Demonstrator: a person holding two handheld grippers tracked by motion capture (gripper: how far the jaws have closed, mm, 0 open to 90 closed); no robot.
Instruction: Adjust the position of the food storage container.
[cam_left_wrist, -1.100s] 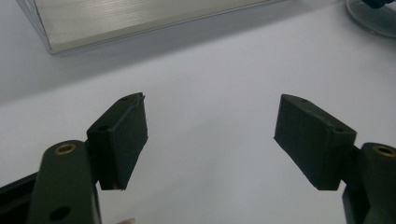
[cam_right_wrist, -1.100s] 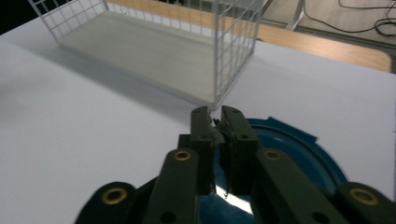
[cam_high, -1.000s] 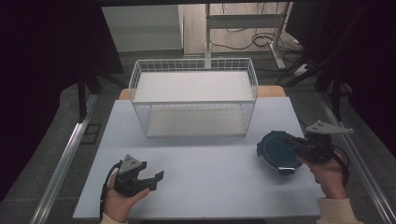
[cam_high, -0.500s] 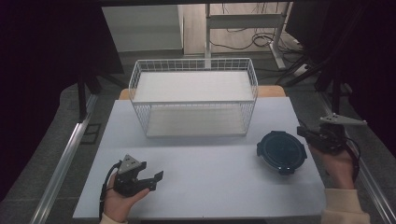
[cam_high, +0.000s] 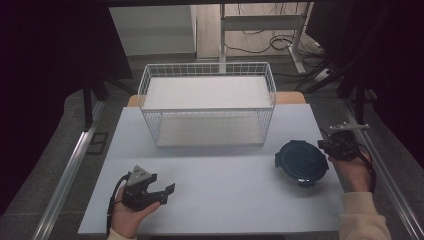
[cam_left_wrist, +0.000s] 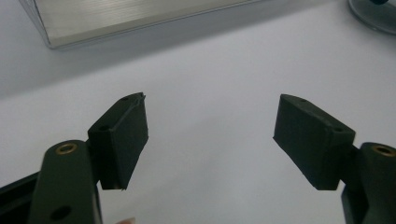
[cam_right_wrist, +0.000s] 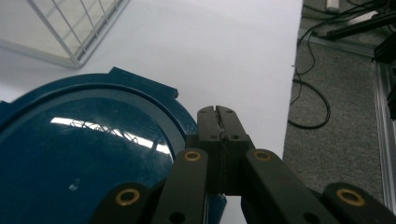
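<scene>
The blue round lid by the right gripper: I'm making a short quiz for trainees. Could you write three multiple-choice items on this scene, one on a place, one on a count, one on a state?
1. Where does the blue round lid lie?
A. inside the wire basket
B. on the table, right of the wire basket
C. on the floor

2. How many lids are on the table?
A. one
B. two
C. three

3. How do the fingers of the right gripper stand?
A. wide apart
B. closed on a cup
C. shut together, with nothing between them

Answers:
B, the high view shows it on the white tabletop, to the right of and nearer than the wire basket.
A, one lid lies there.
C, the right gripper view shows its fingers meeting above the lid's edge.
</scene>
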